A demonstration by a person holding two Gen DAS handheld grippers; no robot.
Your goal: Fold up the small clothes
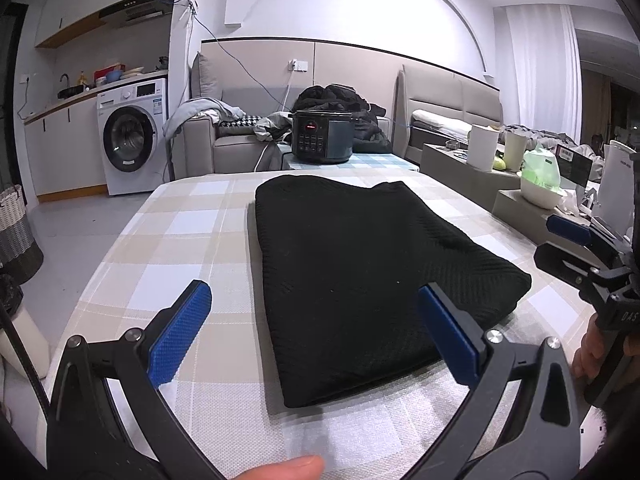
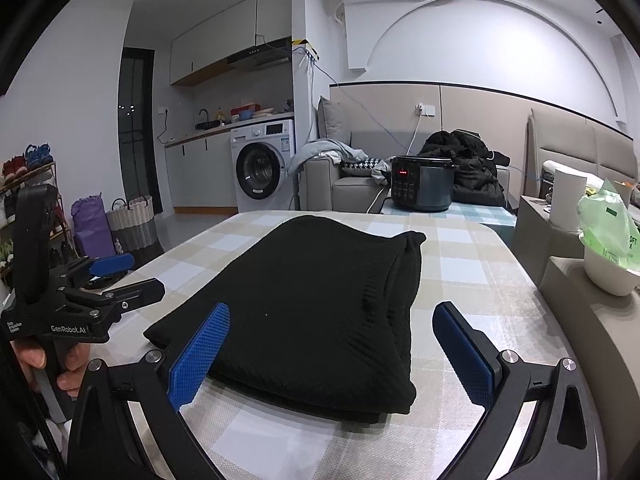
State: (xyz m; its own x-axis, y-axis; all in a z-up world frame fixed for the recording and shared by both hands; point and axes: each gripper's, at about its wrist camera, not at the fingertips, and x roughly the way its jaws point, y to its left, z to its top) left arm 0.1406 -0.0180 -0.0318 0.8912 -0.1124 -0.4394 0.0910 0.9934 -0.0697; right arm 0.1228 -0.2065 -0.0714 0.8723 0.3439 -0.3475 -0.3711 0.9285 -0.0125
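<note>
A black knit garment (image 1: pixel 360 264) lies folded into a thick rectangle in the middle of the checked tablecloth (image 1: pixel 168 240). My left gripper (image 1: pixel 316 304) hovers open over its near left corner, blue pads wide apart, holding nothing. In the right wrist view the same garment (image 2: pixel 312 304) shows stacked layers along its near edge. My right gripper (image 2: pixel 332 324) is open above that near edge, with nothing between its pads. Each gripper appears in the other's view: the right gripper (image 1: pixel 560 244) at the table's right side, the left gripper (image 2: pixel 120 276) at the left, both held by a hand.
A dark electric cooker (image 1: pixel 322 136) stands on a side table beyond the far edge. Low grey shelves to the right carry white containers (image 1: pixel 484 146) and a bowl with a green bag (image 2: pixel 608 252). A sofa with clothes, a washing machine (image 1: pixel 130 136) and woven baskets (image 2: pixel 132 220) stand farther off.
</note>
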